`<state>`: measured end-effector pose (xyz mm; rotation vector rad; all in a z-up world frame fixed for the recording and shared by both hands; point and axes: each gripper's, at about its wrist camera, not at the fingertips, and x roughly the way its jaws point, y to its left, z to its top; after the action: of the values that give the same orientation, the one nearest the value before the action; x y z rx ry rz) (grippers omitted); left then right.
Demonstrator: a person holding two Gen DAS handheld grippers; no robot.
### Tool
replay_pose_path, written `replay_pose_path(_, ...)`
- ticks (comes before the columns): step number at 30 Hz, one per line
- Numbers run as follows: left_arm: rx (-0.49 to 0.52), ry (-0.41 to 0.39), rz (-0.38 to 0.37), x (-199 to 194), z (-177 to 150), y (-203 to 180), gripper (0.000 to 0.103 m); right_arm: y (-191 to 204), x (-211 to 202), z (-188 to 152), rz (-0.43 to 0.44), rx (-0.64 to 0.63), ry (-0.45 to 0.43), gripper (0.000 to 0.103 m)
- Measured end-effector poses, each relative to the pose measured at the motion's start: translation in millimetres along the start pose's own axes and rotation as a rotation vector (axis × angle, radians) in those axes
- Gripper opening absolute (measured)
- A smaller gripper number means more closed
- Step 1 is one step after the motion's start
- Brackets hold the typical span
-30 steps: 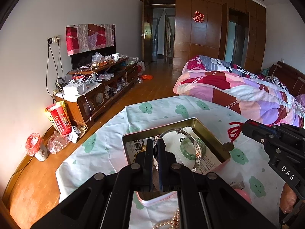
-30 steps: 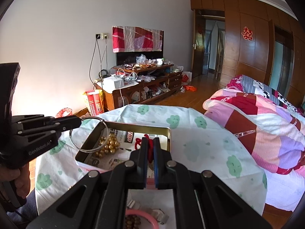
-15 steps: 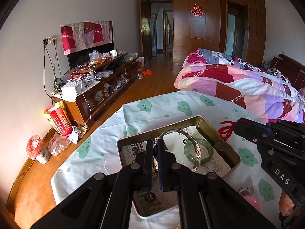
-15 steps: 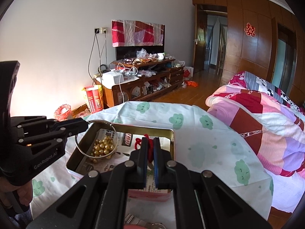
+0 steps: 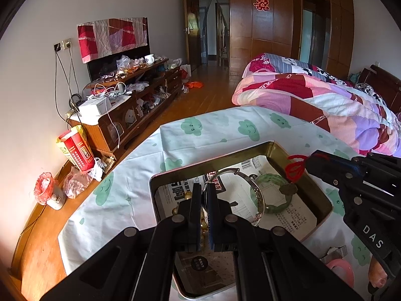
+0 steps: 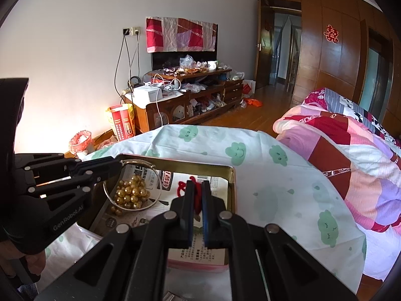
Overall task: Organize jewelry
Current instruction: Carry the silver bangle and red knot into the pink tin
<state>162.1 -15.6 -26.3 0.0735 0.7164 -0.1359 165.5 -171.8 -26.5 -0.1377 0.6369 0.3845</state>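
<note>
My left fingers pinch a thin silver bangle (image 5: 246,188), hanging tilted over the open metal tin (image 5: 323,198); my right fingers hold a red knotted cord (image 5: 295,166) with a dull bronze pendant (image 5: 288,189) dangling above the tin; inside, on newsprint lining, a pale green jade bangle (image 5: 273,195) lies flat at the right, and a heap of gold beads (image 6: 131,195) sits at the left.

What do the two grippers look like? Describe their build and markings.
Both are matte black, with angular linkage arms joined by silver rivets. The left gripper bears white "GenRobot.AI" lettering; its fingers have blue pads. The right gripper is marked "DAS" in white.
</note>
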Motion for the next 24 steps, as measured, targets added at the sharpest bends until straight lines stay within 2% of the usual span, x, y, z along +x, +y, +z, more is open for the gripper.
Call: replay_pose_path(24, 0.015, 0.075, 0.001, 24, -15, 2, 0.004, 1, 30, -10, -0.013, -0.007, 0.093, 0.008)
